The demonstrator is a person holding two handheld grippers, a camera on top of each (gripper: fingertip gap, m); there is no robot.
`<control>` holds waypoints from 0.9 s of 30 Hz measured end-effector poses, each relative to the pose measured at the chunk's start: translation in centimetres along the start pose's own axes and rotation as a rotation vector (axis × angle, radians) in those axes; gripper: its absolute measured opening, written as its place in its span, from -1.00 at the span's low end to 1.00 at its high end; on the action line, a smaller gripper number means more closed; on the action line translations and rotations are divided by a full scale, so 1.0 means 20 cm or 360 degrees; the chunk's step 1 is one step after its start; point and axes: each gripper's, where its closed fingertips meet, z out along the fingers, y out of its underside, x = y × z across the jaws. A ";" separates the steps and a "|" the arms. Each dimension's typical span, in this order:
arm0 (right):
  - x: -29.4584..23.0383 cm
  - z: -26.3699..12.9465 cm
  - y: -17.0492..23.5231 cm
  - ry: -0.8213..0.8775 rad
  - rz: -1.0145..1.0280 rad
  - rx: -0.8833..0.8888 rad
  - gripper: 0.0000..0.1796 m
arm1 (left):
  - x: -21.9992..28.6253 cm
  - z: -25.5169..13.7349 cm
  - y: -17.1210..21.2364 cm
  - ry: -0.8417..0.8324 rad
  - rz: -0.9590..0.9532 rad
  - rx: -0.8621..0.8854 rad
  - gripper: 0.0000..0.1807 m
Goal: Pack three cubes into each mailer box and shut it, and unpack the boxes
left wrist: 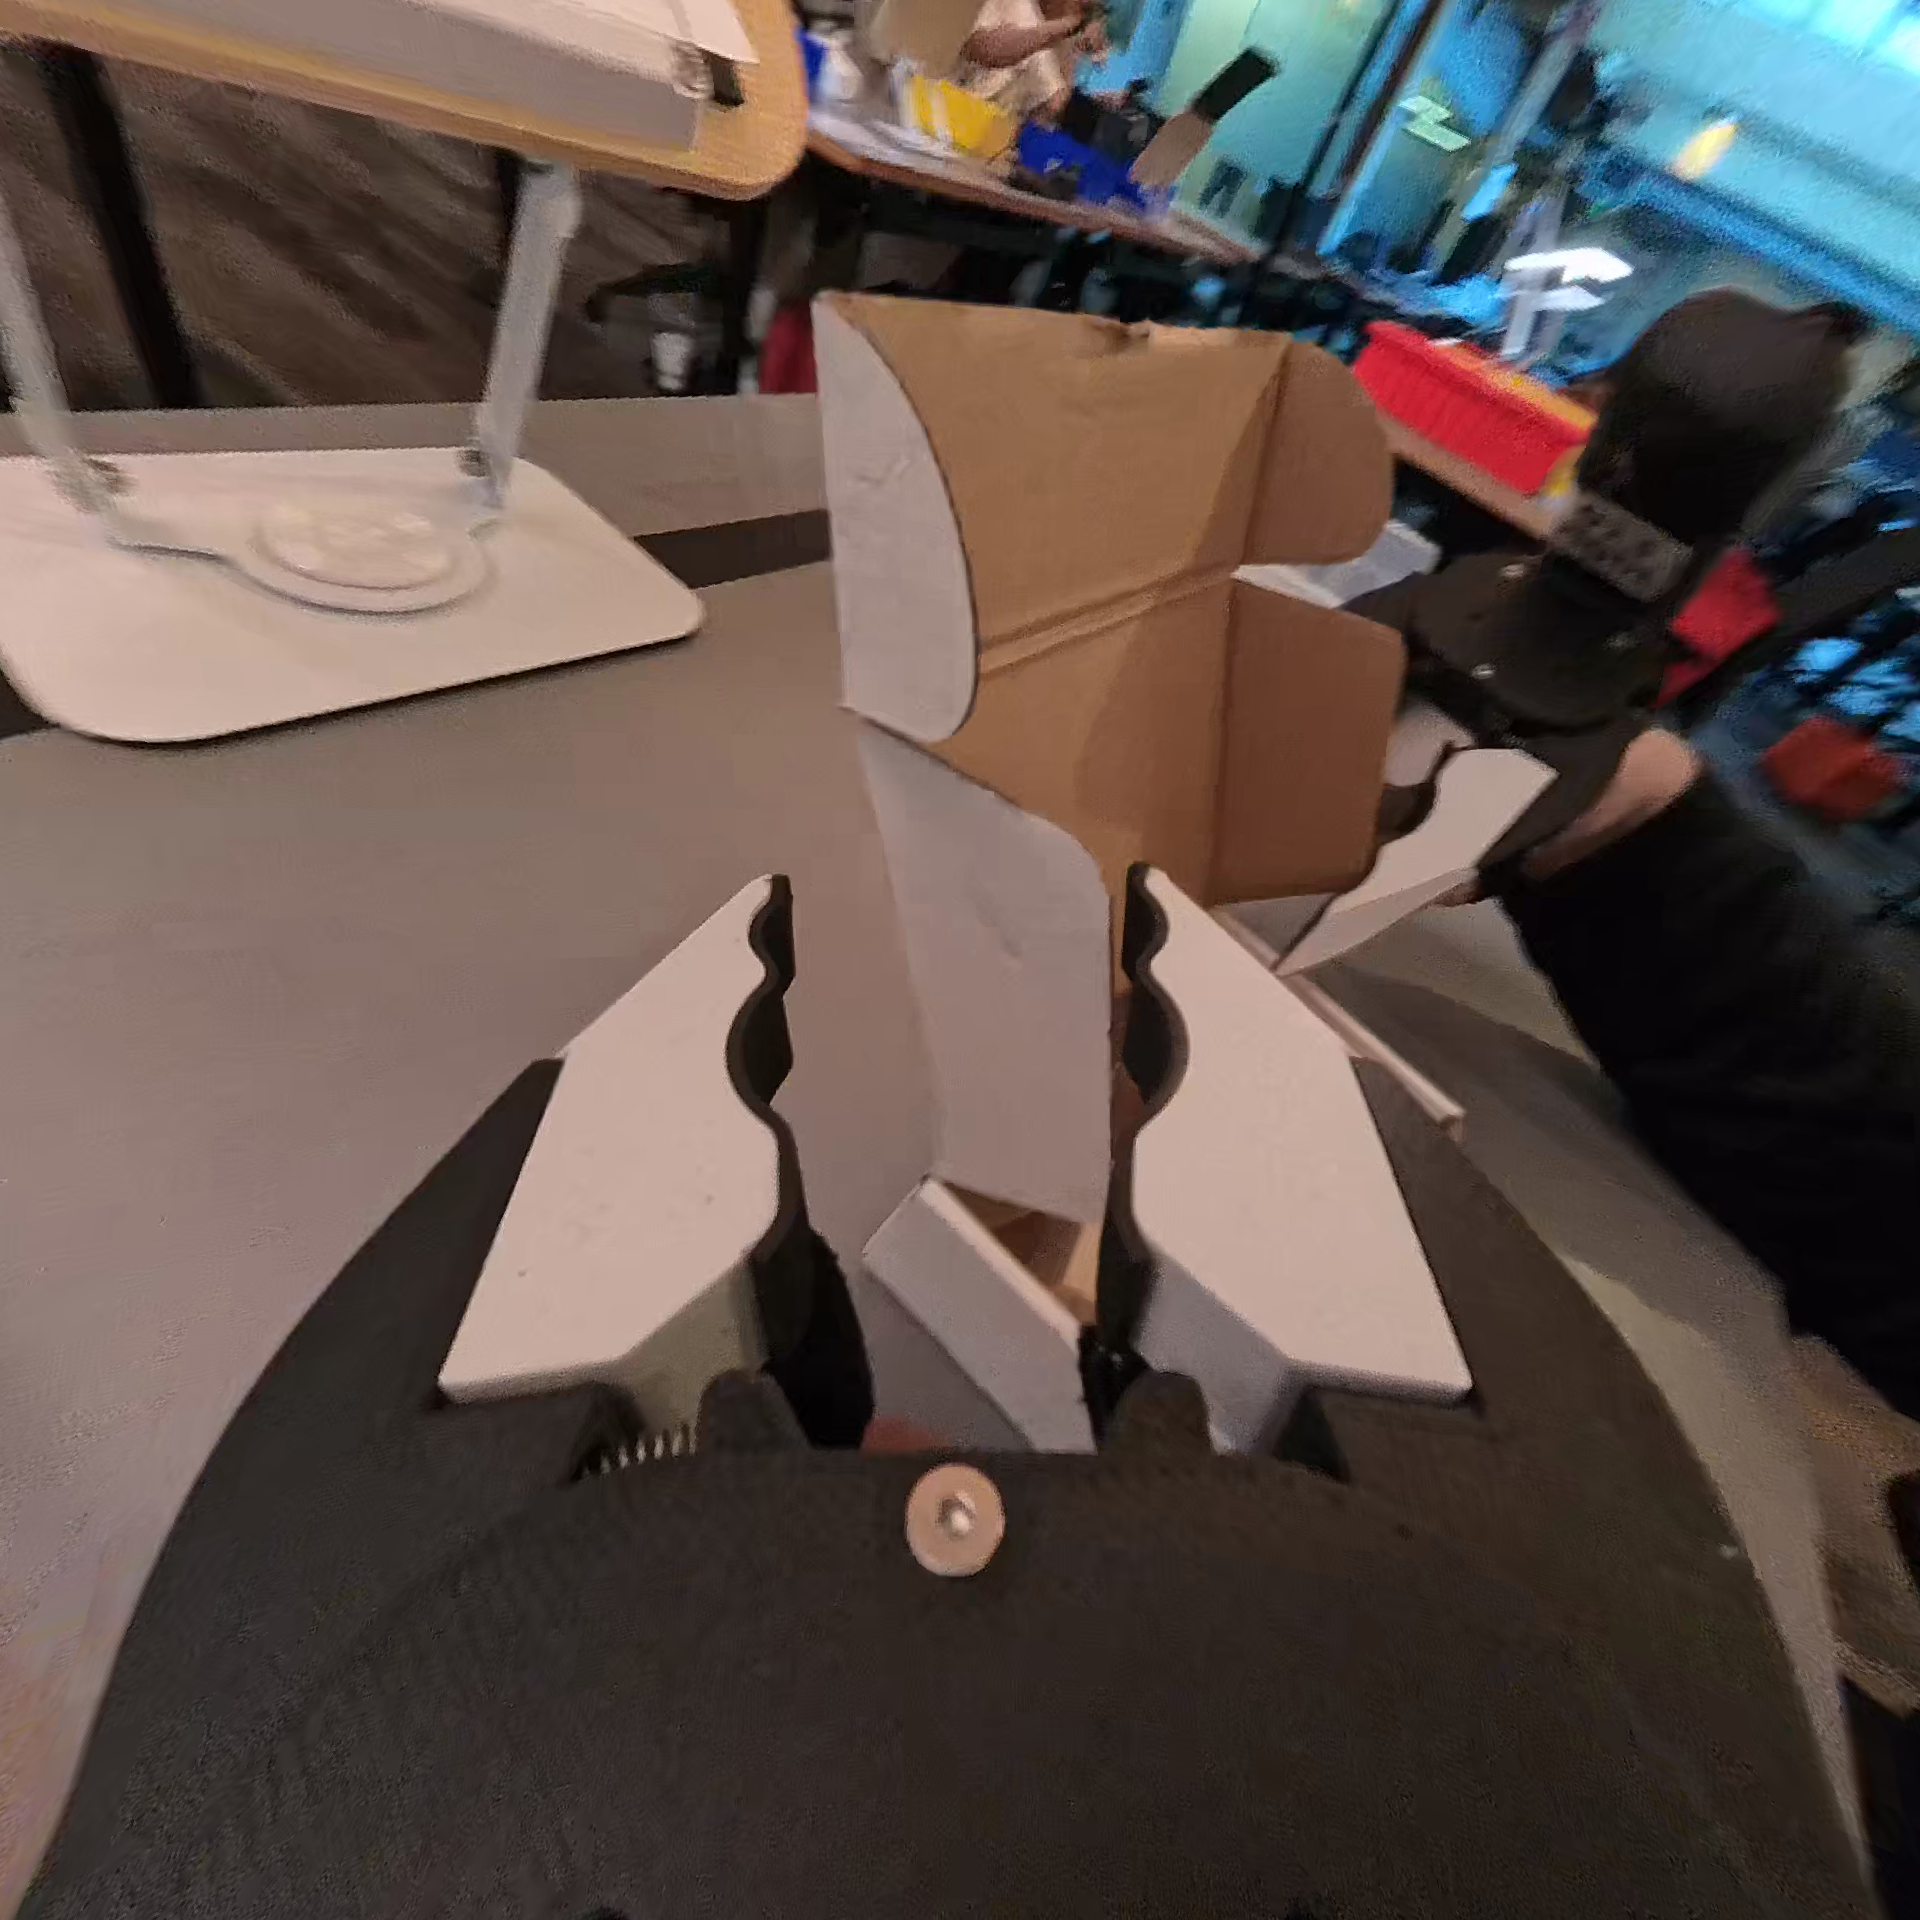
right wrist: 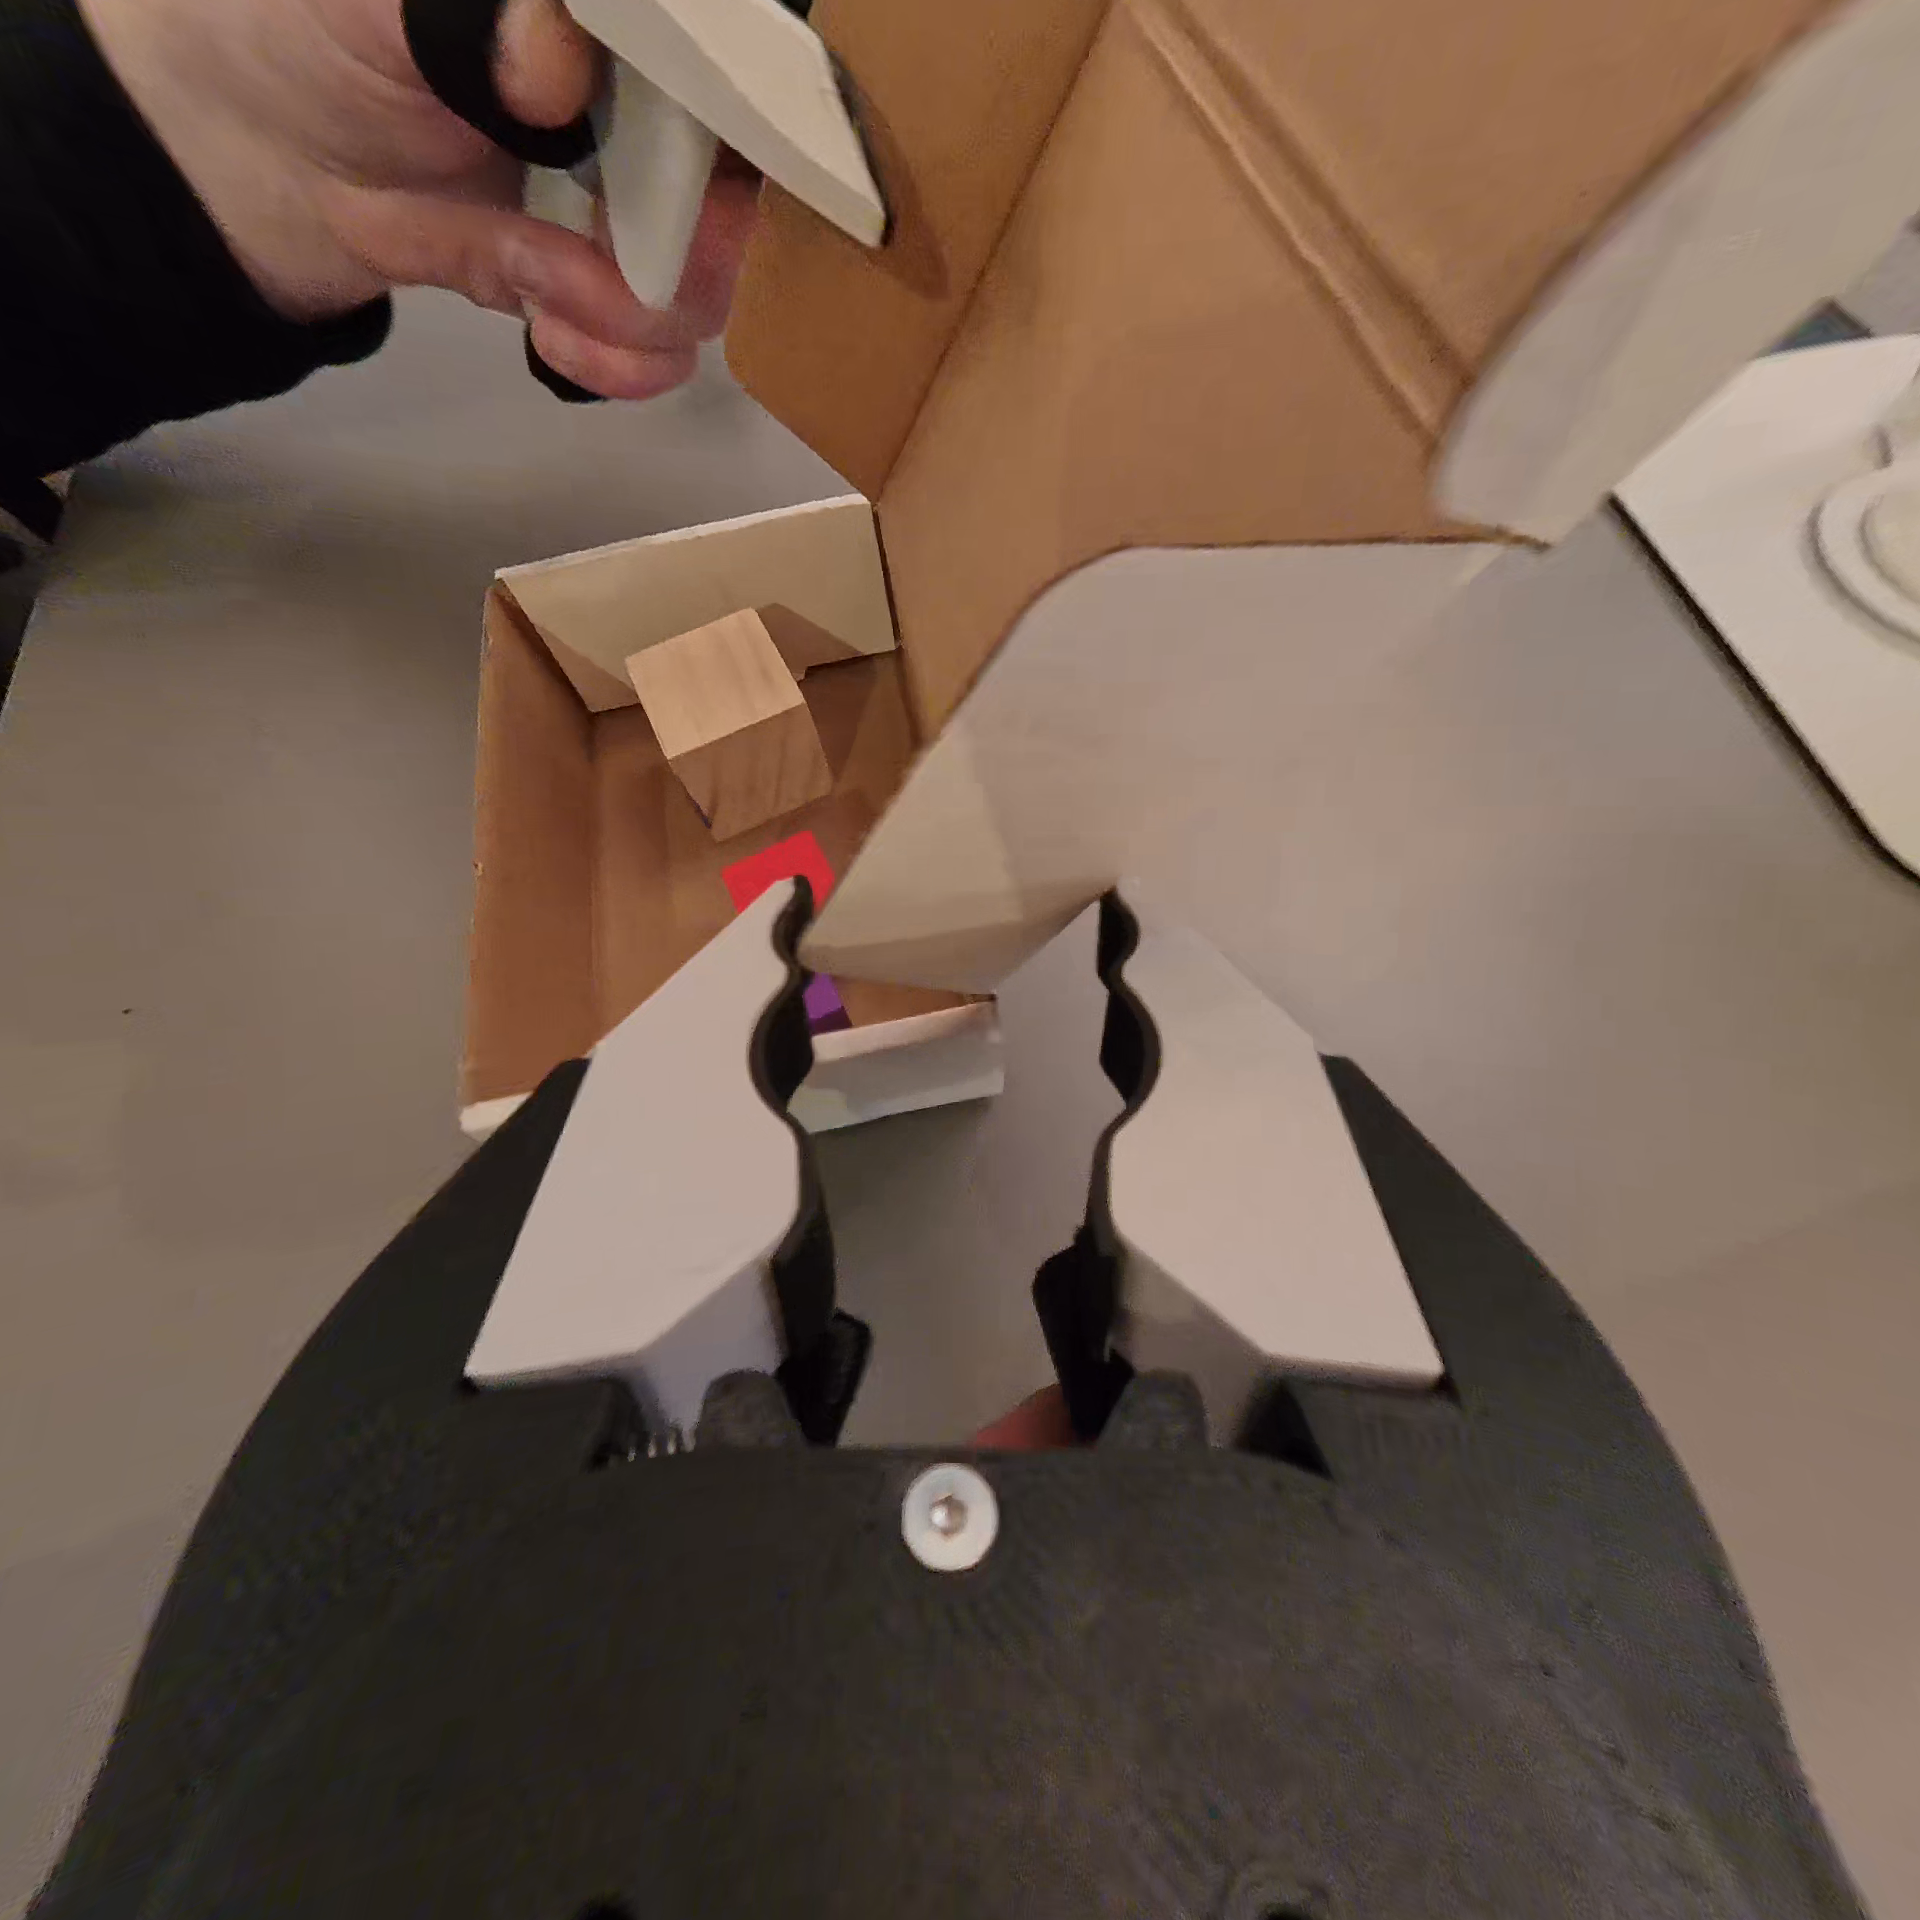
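My left tongs (left wrist: 951,997) are spread apart around the box's (right wrist: 530,883) white side flap (left wrist: 997,997), which stands between the fingers, touching neither that I can see. My right tongs (right wrist: 951,935) gape too, gripping nothing; the other white flap (right wrist: 1195,748) hangs just ahead of their tips, brushing the left finger. Below and ahead of the right tips, the box sits on the grey table (right wrist: 208,831), with a wooden cube (right wrist: 727,717), a red cube (right wrist: 774,868) and a purple cube (right wrist: 826,1003) inside. The lid (right wrist: 1195,260) stands up beyond both tongs, hinge running across my reach. Each tong is nearest its own flap, so I reckon tucking comes next. No brand or writing readable anywhere.
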 end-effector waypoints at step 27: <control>-0.22 -0.17 -0.10 -0.0140 -0.0314 0.0077 -0.33 | 0.35 -0.20 0.06 0.0439 0.0455 -0.0057 -0.19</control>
